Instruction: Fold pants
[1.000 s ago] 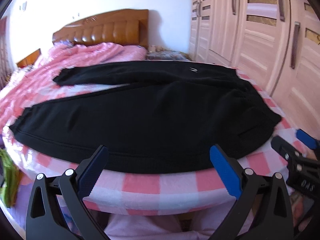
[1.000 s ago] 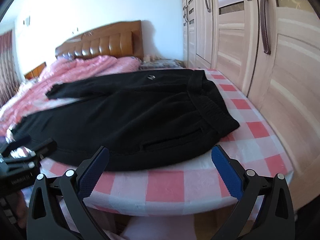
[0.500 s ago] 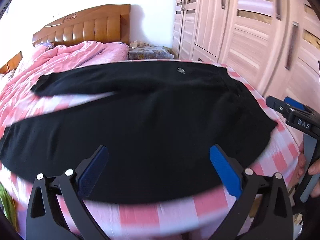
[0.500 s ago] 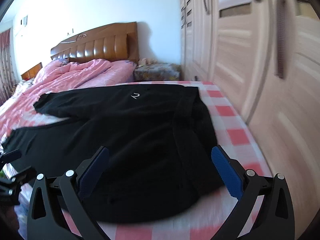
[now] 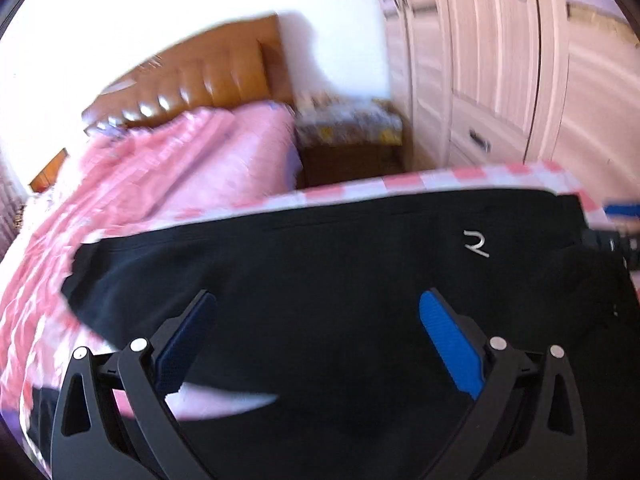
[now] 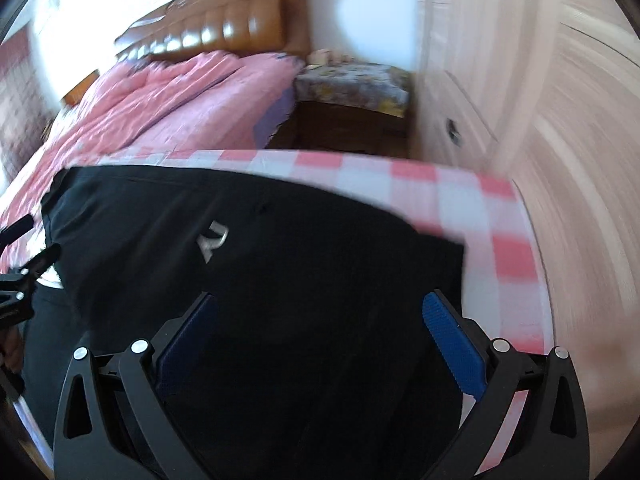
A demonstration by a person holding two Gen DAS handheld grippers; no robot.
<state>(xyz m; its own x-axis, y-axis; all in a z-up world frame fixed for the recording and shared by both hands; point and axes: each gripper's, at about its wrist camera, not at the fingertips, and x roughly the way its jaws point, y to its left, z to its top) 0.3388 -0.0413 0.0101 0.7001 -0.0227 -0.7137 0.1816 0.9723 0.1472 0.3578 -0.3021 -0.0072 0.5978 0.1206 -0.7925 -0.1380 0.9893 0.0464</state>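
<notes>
Both grippers are seen spread wide with nothing between the blue pads; the left gripper (image 5: 316,344) is held above the black pants (image 5: 360,300), and the right gripper (image 6: 320,344) is held above the same pants (image 6: 260,280) nearer the waist end. The pants are laid flat on a pink-and-white checked surface (image 6: 480,208); whether this is a table or part of the bed cannot be told. In the left wrist view the long axis is run from 3 o'clock to 9 o'clock, the waist being placed at 3 o'clock and the far leg's end pointed toward 9 o'clock; a small white logo (image 5: 476,243) is shown near the waist, at about 1 o'clock from the left gripper. In the right wrist view the logo (image 6: 212,240) is found at about 11 o'clock from the right gripper; the waist edge is set at 3 o'clock. A pink quilt (image 6: 168,104) and a brown headboard (image 6: 224,24) are seen at 11 o'clock; pale wardrobe doors (image 5: 500,60) are blurred at 2 o'clock.
</notes>
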